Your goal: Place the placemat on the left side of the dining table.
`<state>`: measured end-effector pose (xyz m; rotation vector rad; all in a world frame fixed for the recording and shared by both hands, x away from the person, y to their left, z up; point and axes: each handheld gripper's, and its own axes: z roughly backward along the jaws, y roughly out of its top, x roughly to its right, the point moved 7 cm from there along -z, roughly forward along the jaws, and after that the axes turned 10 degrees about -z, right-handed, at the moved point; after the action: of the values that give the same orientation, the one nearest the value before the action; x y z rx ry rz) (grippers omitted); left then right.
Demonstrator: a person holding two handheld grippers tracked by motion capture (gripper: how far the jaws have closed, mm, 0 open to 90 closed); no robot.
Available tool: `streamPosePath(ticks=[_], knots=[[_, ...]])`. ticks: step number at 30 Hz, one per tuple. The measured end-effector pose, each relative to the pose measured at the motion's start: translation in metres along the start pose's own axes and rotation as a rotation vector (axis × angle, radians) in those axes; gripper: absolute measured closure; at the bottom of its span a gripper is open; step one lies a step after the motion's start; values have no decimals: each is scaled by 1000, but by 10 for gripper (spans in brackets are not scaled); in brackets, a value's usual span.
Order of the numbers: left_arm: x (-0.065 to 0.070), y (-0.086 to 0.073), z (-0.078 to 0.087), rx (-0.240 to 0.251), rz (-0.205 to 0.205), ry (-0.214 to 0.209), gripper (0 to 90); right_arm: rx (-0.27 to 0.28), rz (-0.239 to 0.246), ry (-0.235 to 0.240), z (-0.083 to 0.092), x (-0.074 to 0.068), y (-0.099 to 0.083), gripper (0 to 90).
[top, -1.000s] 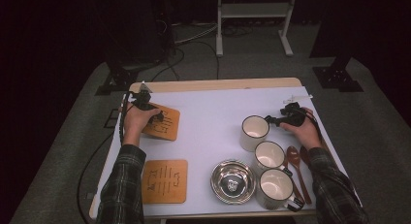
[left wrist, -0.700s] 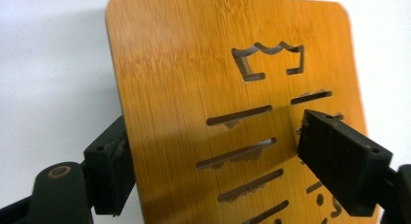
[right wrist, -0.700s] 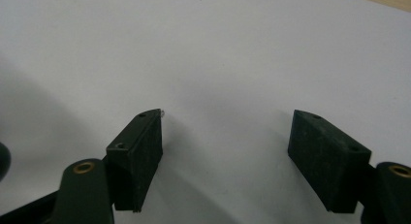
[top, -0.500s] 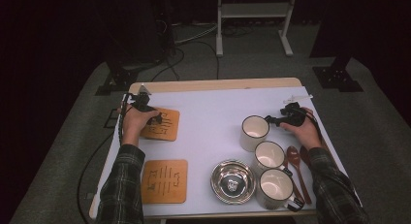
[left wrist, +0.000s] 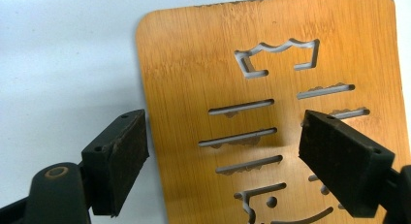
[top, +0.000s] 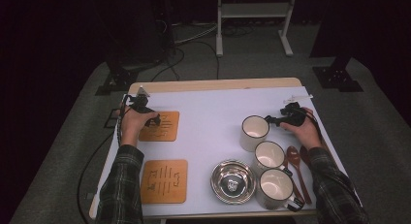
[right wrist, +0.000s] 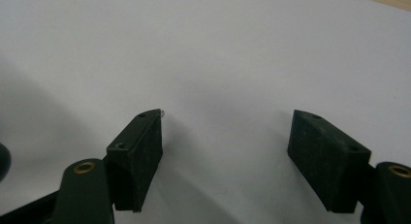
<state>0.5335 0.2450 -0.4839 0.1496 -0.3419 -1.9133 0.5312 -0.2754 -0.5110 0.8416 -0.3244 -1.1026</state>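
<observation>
While the left gripper (top: 154,120) hovers over the far coaster (top: 160,126), its jaws stand spread with nothing pinched: in the left gripper view one pad (left wrist: 127,156) hangs over the white table (left wrist: 63,59) just off the coaster's (left wrist: 271,112) edge, and the other sits above the wood, over the cut slots. Those jaws have just been opening, with the coaster's edge strip beneath the gap rather than gripped. This coaster lies flat at the table's left side, far from the person, well apart from the cups. It is nearly square with rounded corners; in the high view its slightly longer side runs left to right, square to the table's (top: 213,112) edges, and its row of slots lies toward its right half. A second coaster (top: 164,181) lies nearer the person, just in front of it, apart from it. Against the earlier high views, the far coaster looks straighter now, where before it sat a little skewed, and the left hand has shifted only slightly over it. The right gripper (top: 271,120) rests at the table's right side, its tips pointing left, close beside the far cup (top: 255,132); whether they touch cannot be told. Its jaws are spread wide over bare table, holding nothing, and it has kept its place. Two more cups (top: 269,156), a steel bowl (top: 233,181) and two wooden spoons (top: 293,162) sit unchanged near the right forearm.
</observation>
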Motion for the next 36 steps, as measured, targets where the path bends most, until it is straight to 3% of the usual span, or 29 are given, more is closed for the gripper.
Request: streamPosePath(ticks=[10,16,29,36], knots=[[6,-2,11,36,-27,-17,242,0,1,0,0,0,0,268],[12,-6,13,40,-52,-54,291,-2,6,-3,0,0,0,266],[22,-9,14,46,-93,-33,295,-1,12,-6,0,0,0,265],[30,-13,12,56,-107,-53,269,-2,12,-6,0,0,0,265]])
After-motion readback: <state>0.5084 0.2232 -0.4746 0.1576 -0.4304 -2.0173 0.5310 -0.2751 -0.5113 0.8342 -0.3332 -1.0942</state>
